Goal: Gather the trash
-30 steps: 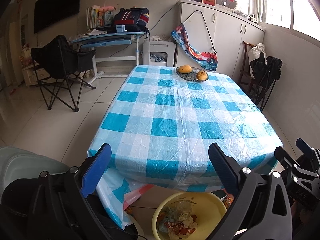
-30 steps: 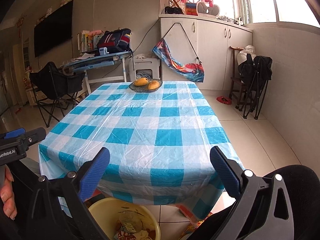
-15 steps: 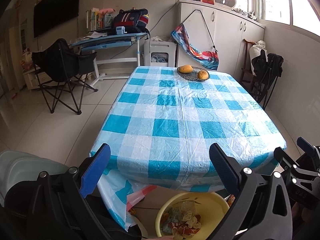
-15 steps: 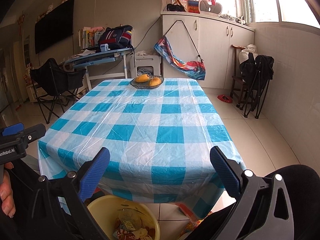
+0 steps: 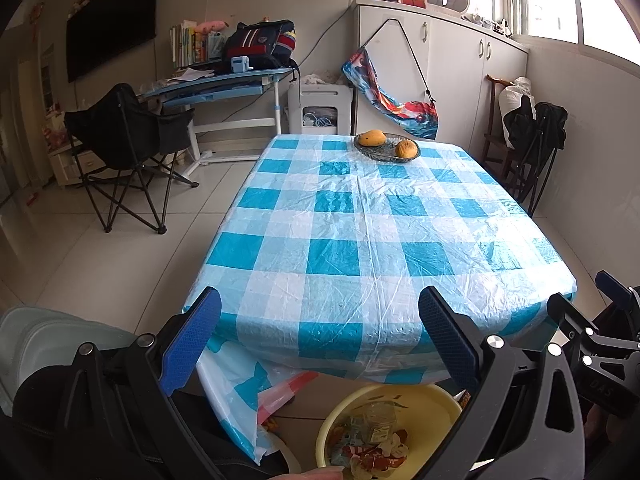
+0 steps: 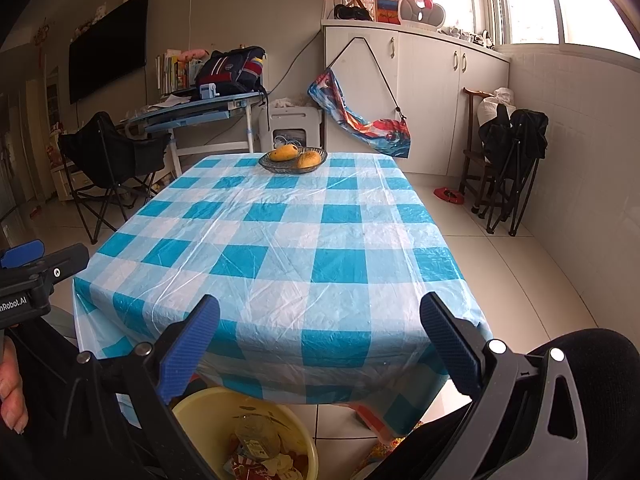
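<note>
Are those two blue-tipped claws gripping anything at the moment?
No. The left gripper and right gripper both stand wide open and empty; the trash lies in the yellow plastic basin below.

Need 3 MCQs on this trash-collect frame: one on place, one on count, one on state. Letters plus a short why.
1. Where is the yellow basin holding the trash?
A. On the table top
B. On the floor at the table's near edge
C. On the folding chair

2. How many orange fruits lie in the bowl?
A. One
B. Two
C. Four

3. What state are the left gripper and the right gripper in?
A. Both open, empty
B. Both shut on wrappers
C. Left shut, right open

Key: 1 B, the basin shows below the tablecloth's near hem in both wrist views. 2 B, two fruits sit side by side in the bowl. 3 A, each pair of blue pads stands wide apart with nothing between.
</note>
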The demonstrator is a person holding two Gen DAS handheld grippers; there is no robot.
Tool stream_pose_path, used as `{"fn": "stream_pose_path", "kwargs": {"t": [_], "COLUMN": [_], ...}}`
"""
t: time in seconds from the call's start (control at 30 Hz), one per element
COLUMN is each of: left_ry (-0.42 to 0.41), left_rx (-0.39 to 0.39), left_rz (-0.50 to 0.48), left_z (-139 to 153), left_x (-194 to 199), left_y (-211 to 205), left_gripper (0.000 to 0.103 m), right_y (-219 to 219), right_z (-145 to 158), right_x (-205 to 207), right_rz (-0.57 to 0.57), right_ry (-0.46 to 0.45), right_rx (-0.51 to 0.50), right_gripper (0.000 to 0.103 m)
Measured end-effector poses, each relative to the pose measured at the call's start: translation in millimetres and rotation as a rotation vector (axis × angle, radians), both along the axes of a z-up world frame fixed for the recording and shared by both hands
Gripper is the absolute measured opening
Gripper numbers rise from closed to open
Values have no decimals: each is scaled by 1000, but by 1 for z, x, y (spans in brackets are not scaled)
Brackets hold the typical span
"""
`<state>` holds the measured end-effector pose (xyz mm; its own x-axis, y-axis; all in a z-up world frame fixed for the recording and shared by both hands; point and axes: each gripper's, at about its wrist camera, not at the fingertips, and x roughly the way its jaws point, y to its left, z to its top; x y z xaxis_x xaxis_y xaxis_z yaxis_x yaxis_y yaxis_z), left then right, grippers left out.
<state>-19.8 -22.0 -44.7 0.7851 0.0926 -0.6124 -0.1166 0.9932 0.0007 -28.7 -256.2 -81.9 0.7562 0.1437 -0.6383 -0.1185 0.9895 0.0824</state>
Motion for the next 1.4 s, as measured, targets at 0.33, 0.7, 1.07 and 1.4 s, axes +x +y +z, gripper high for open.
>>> {"fn": "stream_pose_path", "kwargs": {"t": [0.33, 0.7, 1.07, 1.4], "left_ry": [-10, -18, -22, -21], "left_rx": [20, 35, 52, 57], "left_rz": [3, -1, -14, -22], "left_z": [2, 3, 5, 5], "left_x": [-1, -2, -2, -3], "left_y": [0, -1, -5, -7], "left_gripper": [96, 96, 96, 96], "right_y": [-1, -1, 0, 0], "right_z": [-1, -2, -4, -4], "right_x": [1, 1, 1, 0], "right_rz": [3, 4, 8, 9], "right_ry": [5, 9, 13, 13], "right_rx": [-3, -7, -13, -14], "right_gripper": [96, 96, 96, 96]}}
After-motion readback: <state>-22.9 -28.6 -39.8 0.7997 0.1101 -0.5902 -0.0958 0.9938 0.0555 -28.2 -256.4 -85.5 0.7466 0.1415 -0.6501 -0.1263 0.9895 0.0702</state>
